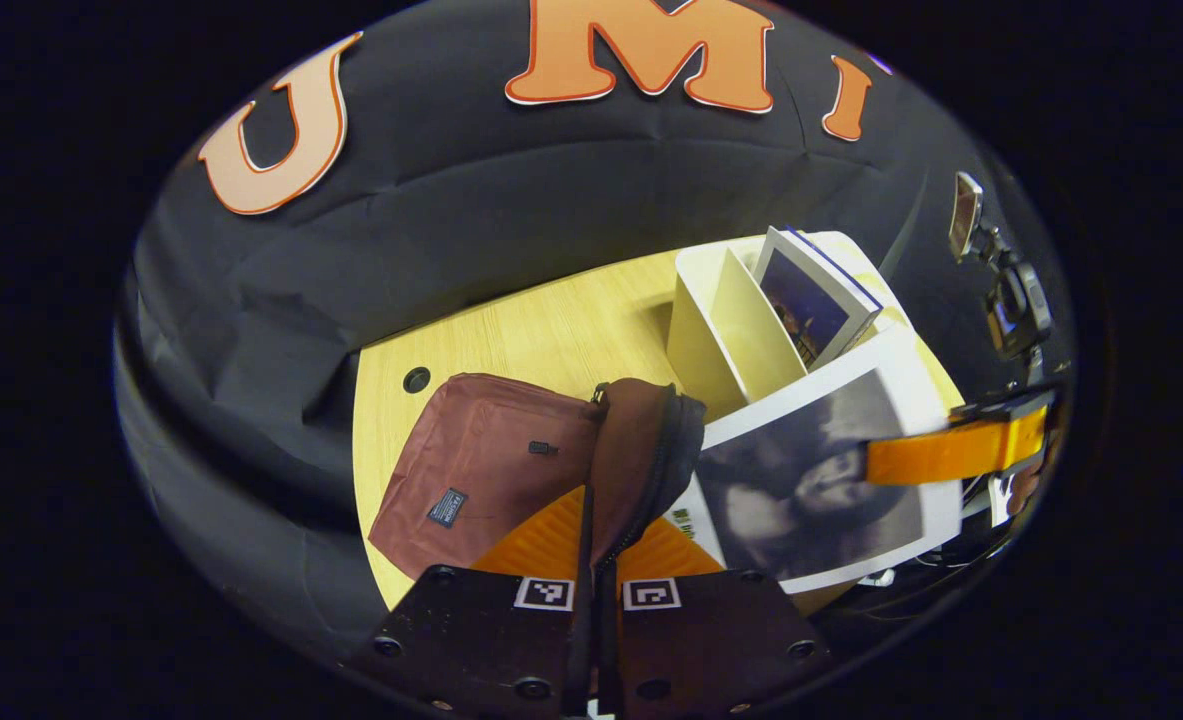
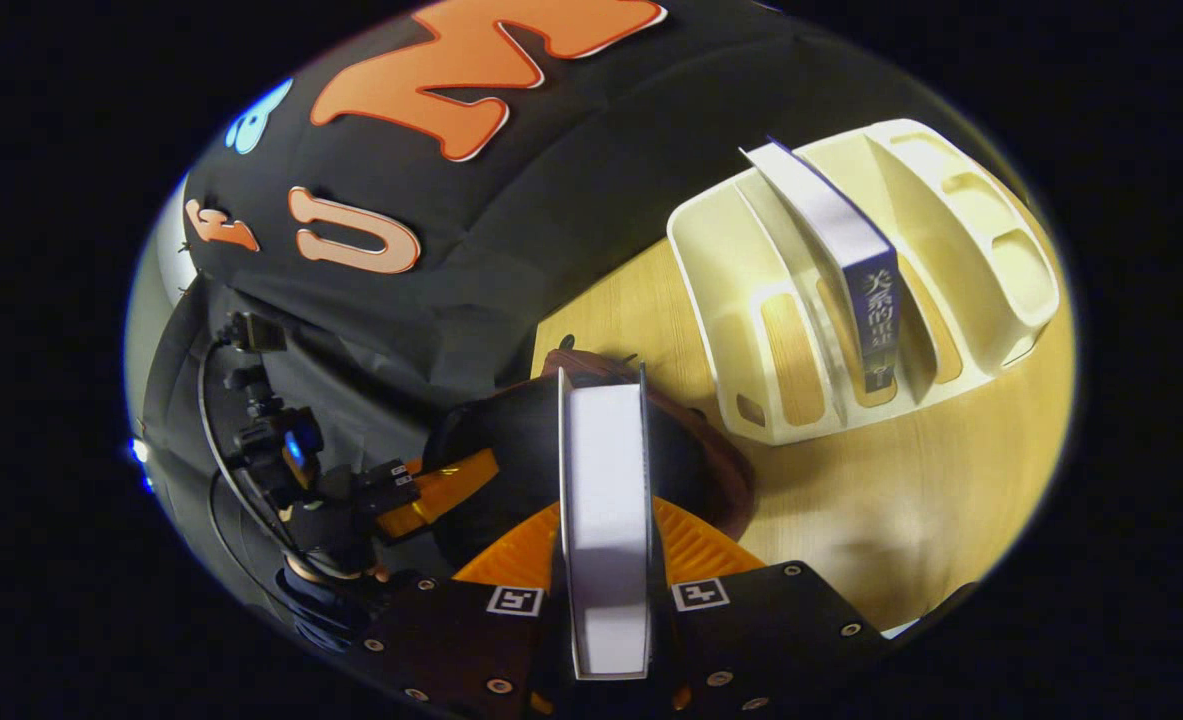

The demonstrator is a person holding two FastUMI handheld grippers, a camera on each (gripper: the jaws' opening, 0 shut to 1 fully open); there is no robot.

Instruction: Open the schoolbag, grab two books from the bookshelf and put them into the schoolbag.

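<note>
The maroon schoolbag (image 1: 481, 470) lies on the wooden table (image 1: 551, 330). My left gripper (image 1: 596, 560) is shut on the bag's zipper rim (image 1: 641, 450) and holds it lifted. To its right, my right gripper (image 1: 951, 450) carries a book with a grey cover (image 1: 811, 490), close to the raised rim. In the right gripper view, my right gripper (image 2: 606, 540) is shut on that book (image 2: 606, 520), white page edge up, over the bag's dark opening (image 2: 511, 430). The left gripper (image 2: 431, 490) shows at the opening's left edge. A second book (image 2: 851, 260) stands in the cream bookshelf (image 2: 751, 330).
The bookshelf (image 1: 721, 330) stands just behind the bag, with its book (image 1: 816, 295) leaning in a slot. A camera on a stand (image 1: 1011, 290) rises past the table's right edge. A round hole (image 1: 416, 379) sits near the table's left edge. Cables (image 2: 271, 440) hang behind the left gripper.
</note>
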